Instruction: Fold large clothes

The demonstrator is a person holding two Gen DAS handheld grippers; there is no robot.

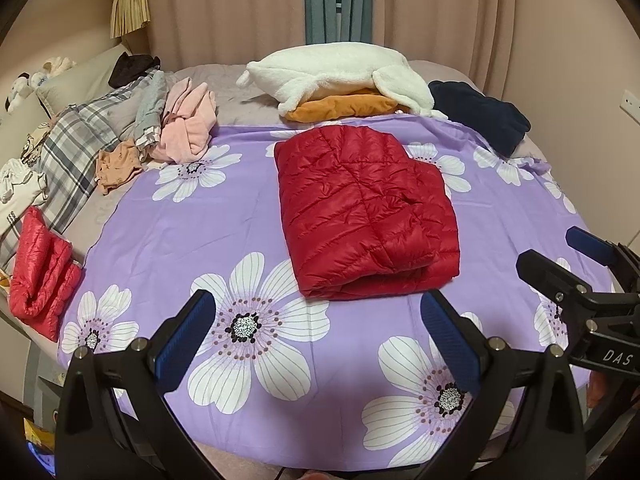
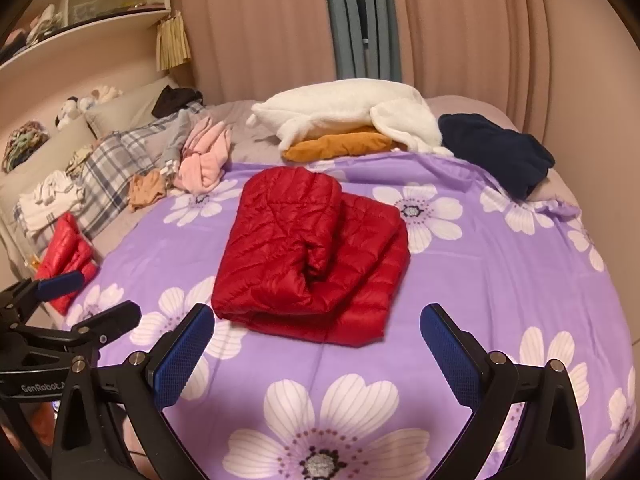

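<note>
Folded red jacket (image 1: 366,216) lying mid-bed on the floral sheet (image 1: 224,224), apparently set there so the flat cloth supports each fold; the nearest fold edge faces both tools. Left gripper (image 1: 316,332) and right gripper (image 2: 316,344) hover just short of that edge, fingers spread wide and holding nothing. Bare sheet rings the jacket on every side, while the white fleece (image 1: 340,72), navy garment (image 1: 480,116) and pink clothes (image 1: 186,128) crowd only the far margins, leaving room to move.

Stuffed toys (image 1: 24,84) sit by pillows (image 1: 76,80); pink curtains (image 1: 224,8) hang behind.
</note>
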